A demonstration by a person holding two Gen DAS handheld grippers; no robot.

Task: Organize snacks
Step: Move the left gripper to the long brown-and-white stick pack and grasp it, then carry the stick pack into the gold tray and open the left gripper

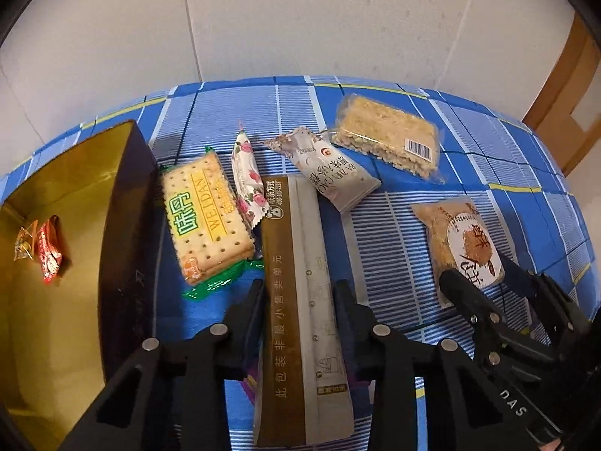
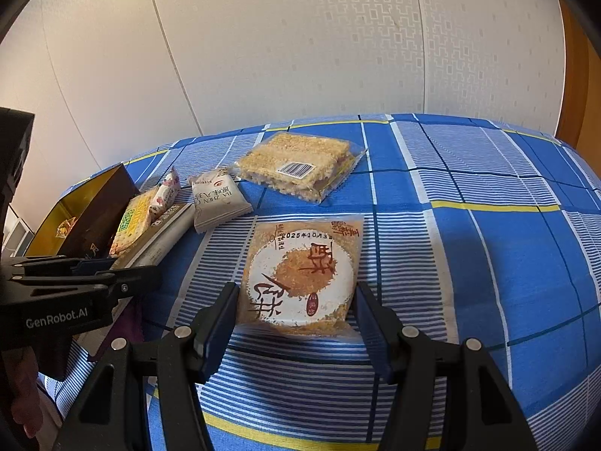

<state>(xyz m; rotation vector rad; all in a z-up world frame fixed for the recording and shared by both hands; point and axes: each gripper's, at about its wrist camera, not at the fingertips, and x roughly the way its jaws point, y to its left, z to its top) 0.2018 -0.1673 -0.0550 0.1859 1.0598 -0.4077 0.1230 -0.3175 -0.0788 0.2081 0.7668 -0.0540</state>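
Gold-lined box (image 1: 75,203) holds seemingly two wrapped candies (image 1: 39,248).

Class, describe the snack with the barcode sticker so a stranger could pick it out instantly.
Start at the blue checked cloth and go to its far edge by the wall. There lies a clear-wrapped crispy grain bar. Alone among its neighbours it has no printed wrapper, only a white barcode sticker.

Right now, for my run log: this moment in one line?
left tool gripping long packet | right tool straddling round-label packet | box holds two candies
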